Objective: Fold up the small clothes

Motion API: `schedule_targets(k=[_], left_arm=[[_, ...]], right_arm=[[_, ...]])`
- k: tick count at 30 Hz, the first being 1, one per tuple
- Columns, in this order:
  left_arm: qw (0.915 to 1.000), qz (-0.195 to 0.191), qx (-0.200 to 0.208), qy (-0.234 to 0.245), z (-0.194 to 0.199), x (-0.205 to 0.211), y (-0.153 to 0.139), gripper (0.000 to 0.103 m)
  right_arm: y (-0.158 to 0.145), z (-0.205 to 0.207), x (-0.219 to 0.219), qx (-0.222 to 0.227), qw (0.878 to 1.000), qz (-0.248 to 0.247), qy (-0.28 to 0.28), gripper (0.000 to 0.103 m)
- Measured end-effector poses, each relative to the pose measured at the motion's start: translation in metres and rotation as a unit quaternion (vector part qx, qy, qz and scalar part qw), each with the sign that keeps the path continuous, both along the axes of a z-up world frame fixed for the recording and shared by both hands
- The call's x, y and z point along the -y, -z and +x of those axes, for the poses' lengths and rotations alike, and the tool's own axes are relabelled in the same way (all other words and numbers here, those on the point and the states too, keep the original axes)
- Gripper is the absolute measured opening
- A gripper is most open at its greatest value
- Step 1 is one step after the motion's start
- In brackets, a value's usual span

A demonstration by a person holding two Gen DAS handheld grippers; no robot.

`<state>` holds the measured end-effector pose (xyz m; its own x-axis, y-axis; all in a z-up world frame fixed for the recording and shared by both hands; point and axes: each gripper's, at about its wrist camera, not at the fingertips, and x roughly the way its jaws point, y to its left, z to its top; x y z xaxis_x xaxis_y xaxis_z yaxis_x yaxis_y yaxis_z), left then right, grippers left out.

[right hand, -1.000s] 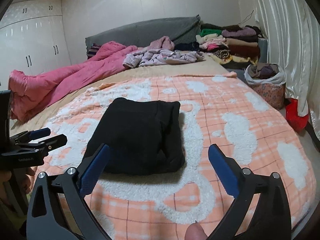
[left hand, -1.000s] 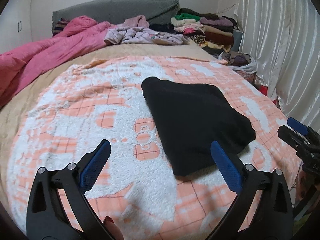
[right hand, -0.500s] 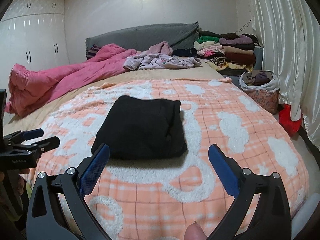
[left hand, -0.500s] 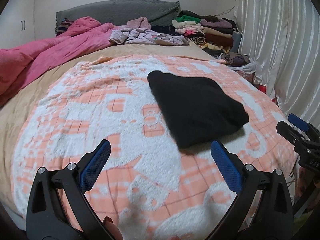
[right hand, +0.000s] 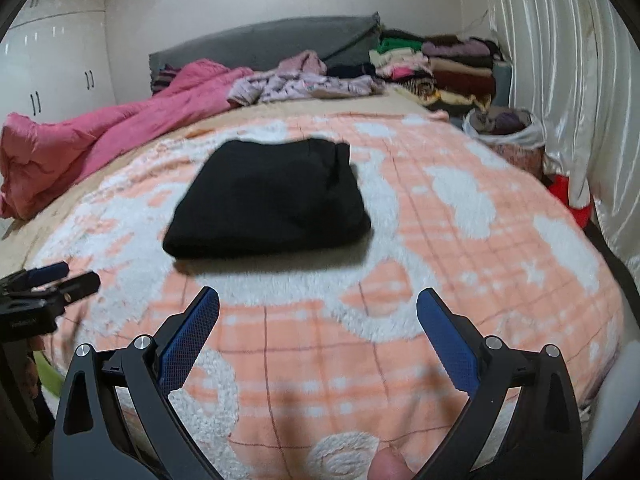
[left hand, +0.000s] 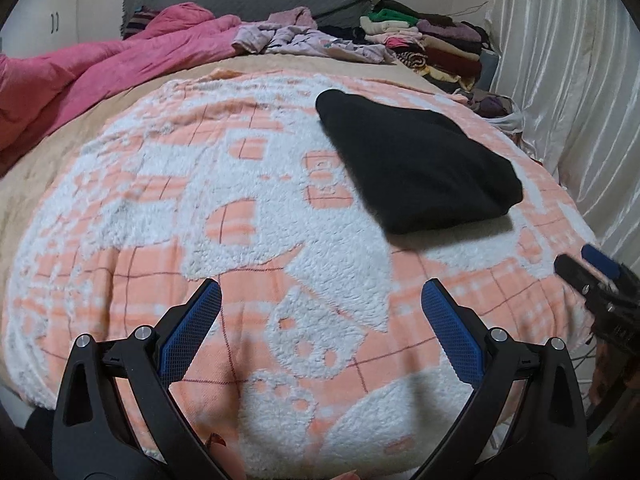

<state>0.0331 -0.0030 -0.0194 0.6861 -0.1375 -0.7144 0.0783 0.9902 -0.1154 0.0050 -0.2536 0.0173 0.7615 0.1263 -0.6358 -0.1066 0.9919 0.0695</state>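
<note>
A black garment (left hand: 416,160) lies folded into a neat rectangle on the orange-and-white fleece blanket (left hand: 248,216); it also shows in the right wrist view (right hand: 268,200). My left gripper (left hand: 320,300) is open and empty, held near the blanket's front edge, well short of the garment. My right gripper (right hand: 318,308) is open and empty, also back from the garment. Each gripper shows at the edge of the other's view, the right one (left hand: 600,280) and the left one (right hand: 48,284).
A pink duvet (left hand: 100,76) lies along the left of the bed. Loose lilac clothes (left hand: 304,40) and a stack of folded clothes (left hand: 424,40) are at the headboard. A bag of clothes (right hand: 508,132) stands by the white curtain (right hand: 568,80) on the right.
Both grippers have pulled back toward the foot of the bed, so the folded garment looks farther away. Both stayed open. The garment has not moved.
</note>
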Motion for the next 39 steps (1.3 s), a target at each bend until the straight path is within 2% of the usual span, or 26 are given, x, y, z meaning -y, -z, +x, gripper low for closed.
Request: schedule_targets(k=[5,39], left_arm=[[0.9999,0.0,-0.011,-0.008,0.002,-0.003,0.004,0.094],[0.9999,0.005,0.001,-0.01,-0.004,-0.003,-0.009,0.094]], right_arm=[[0.012,0.004,-0.007,-0.017,1.0,-0.009,-0.007,0.099],[0.0,0.001,-0.012,-0.008,1.0,0.0,-0.021,0.099]])
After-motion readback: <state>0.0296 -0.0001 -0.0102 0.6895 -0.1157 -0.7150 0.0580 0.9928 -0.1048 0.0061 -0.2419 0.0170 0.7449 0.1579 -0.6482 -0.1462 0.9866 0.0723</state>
